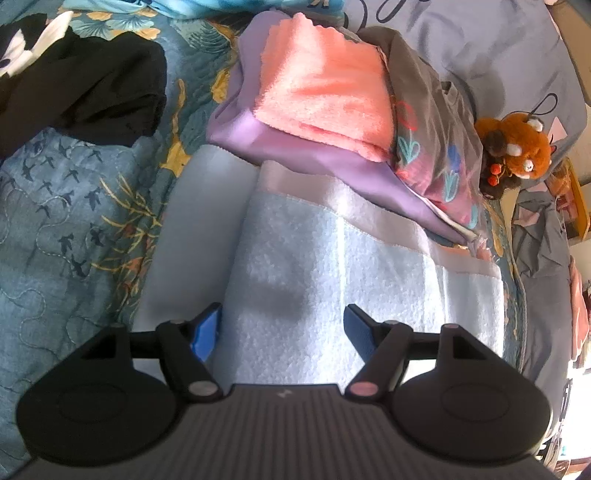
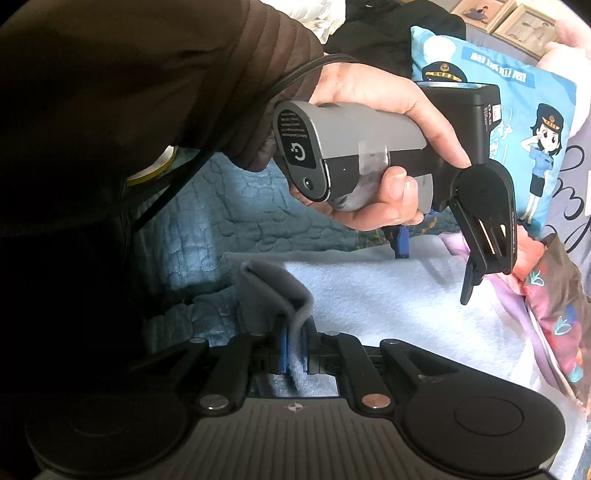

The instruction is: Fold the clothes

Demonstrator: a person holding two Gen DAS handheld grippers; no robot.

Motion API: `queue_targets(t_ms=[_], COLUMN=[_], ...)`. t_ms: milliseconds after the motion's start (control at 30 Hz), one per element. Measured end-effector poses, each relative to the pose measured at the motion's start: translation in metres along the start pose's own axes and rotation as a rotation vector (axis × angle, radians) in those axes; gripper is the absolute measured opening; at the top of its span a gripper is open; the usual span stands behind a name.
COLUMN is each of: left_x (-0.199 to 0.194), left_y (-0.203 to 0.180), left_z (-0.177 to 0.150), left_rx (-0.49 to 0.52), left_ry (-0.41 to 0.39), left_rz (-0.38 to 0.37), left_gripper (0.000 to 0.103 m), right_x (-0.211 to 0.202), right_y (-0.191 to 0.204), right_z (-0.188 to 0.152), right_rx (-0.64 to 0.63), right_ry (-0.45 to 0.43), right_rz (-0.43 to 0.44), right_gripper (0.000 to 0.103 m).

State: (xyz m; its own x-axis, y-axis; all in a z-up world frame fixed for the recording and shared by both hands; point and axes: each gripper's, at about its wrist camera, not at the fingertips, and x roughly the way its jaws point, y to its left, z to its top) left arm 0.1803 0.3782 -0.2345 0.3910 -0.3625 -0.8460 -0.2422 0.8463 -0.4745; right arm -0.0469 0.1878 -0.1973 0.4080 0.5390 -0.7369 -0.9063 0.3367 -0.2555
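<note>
Towel: we see 1 pale blue towel across the lower centre of the left view, spread on the quilt, its far edge turned over in a band.
Right gripper: we clamp a bunched corner of the towel, bottom centre, likely to carry it over for a fold.
Left gripper: jaws wide, holding nothing, over the towel; perhaps ready to pin or pinch it.
Hand: 1 in view, gripping the left gripper's handle.
Stack: upper centre, 1 pink towel lies folded on purple cloth.

A home bedroom is showing: a quilted bed, a plush toy, a cartoon pillow, and framed pictures.
</note>
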Motion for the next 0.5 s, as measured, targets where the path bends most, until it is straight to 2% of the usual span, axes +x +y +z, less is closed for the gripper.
queue_targets(t_ms=[500], left_x=[-0.003], left_y=[0.006], left_z=[0.0], left_rx=[-0.015], left_ry=[-0.001], left_rz=[-0.04], left_gripper=[0.075], right_x=[-0.014], right_y=[0.0], right_z=[0.007], right_rx=[-0.003], right_ry=[-0.032], right_rz=[-0.029], right_gripper=[0.007])
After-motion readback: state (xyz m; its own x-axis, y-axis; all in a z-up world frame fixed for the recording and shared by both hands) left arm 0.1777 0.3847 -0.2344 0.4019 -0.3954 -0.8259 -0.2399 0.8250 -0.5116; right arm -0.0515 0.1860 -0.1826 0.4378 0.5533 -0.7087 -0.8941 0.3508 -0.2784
